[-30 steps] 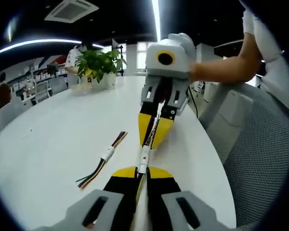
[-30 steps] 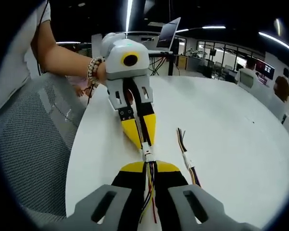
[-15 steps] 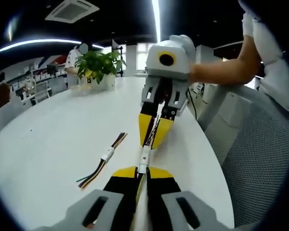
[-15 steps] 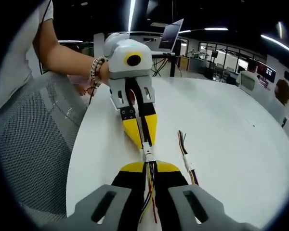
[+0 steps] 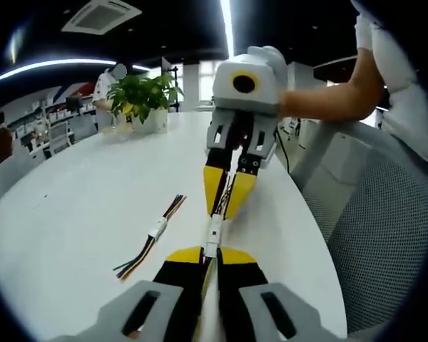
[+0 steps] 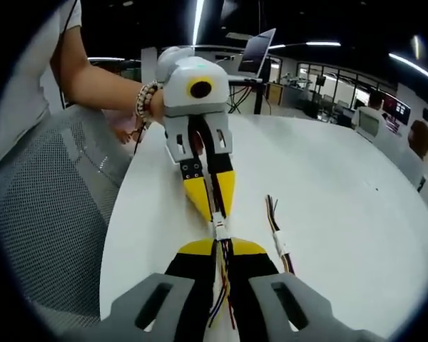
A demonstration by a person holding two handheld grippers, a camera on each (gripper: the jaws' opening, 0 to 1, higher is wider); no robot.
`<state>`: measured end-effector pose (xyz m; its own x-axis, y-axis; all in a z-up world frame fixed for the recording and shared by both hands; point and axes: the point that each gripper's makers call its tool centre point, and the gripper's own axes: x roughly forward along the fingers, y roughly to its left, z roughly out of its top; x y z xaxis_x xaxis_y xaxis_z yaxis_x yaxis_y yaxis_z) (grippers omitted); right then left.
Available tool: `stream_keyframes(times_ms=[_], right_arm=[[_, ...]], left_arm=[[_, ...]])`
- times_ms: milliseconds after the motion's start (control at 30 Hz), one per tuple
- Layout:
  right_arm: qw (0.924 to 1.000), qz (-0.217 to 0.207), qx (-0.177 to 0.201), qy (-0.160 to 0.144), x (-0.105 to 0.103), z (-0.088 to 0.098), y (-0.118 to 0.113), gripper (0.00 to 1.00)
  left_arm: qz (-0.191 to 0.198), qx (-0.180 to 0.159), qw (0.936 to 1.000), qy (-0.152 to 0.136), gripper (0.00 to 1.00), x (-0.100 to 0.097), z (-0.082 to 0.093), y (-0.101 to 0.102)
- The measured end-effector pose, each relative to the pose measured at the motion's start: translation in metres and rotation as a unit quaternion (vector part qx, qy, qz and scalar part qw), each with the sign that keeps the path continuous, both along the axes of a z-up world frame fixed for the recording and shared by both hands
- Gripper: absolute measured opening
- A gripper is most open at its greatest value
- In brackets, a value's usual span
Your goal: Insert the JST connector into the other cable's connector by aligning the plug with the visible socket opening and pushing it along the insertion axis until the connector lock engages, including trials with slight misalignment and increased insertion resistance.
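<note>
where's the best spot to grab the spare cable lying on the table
Probably by its white connector at mid-length, coming from above with the fingers closing across its narrow sides. The spare cable lies flat on the table, and the loose wires fanning from each end would slip.

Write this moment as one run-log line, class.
left gripper: shut on cable | right gripper: shut on cable | white connectors: meeting between tips | spare cable: on table

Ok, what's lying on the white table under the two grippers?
A spare cable with a white connector lies on the white table. Between left gripper and right gripper, the held connectors cover the tabletop beneath.
</note>
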<state>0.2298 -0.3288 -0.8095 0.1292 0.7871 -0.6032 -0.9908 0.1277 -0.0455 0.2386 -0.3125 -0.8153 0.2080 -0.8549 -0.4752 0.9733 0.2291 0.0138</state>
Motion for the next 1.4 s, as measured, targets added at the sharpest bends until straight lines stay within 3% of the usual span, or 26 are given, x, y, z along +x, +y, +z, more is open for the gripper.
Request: stream_keyframes(times_ms=[433,767,1400], right_arm=[[0.9999,0.001,-0.017,-0.002,-0.001,-0.005,-0.002,0.03],[0.9988,0.007,-0.047,0.01,-0.003,-0.026,-0.006,0.03],[0.9976,-0.003,-0.064,0.029,-0.003,-0.043,-0.007,0.03]], left_arm=[[-0.005,0.007,1.0,0.0,0.0,-0.003,-0.001,-0.003],[-0.009,0.034,0.9994,0.008,0.0,-0.006,-0.016,-0.005],[-0.004,0.036,0.9989,0.03,0.0,-0.007,-0.031,-0.006]])
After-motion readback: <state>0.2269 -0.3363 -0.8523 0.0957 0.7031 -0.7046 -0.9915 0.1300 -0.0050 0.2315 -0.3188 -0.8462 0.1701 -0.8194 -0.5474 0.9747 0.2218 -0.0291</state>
